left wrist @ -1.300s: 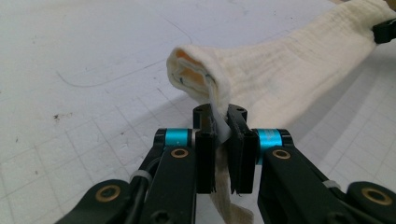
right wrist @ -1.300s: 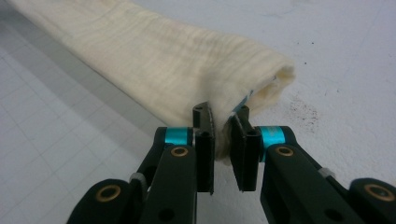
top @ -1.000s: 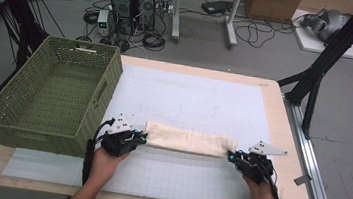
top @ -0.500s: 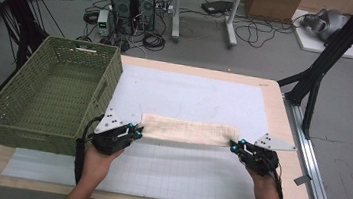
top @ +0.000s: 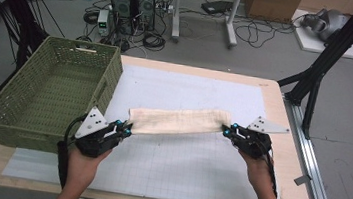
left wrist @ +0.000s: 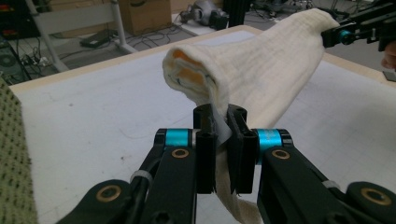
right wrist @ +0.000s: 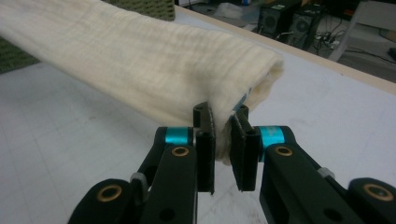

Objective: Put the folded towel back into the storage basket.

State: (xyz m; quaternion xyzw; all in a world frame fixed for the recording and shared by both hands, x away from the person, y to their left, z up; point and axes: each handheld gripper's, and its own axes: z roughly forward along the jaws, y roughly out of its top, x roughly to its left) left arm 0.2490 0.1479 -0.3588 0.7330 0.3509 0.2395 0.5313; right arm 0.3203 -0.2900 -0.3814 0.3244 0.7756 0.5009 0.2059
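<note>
Now that the folded cream towel point(top: 177, 122) has risen off the bench point(top: 196, 172), it hangs stretched between the left tongs point(top: 127, 130) and right tongs point(top: 226, 131), each clamped on one end, likely bound for the green basket point(top: 44, 94).

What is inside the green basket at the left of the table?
The green basket looks empty: its woven floor and far walls show bare in the high view. The strip of floor just behind its near wall is covered, so I cannot tell what lies there.
</note>
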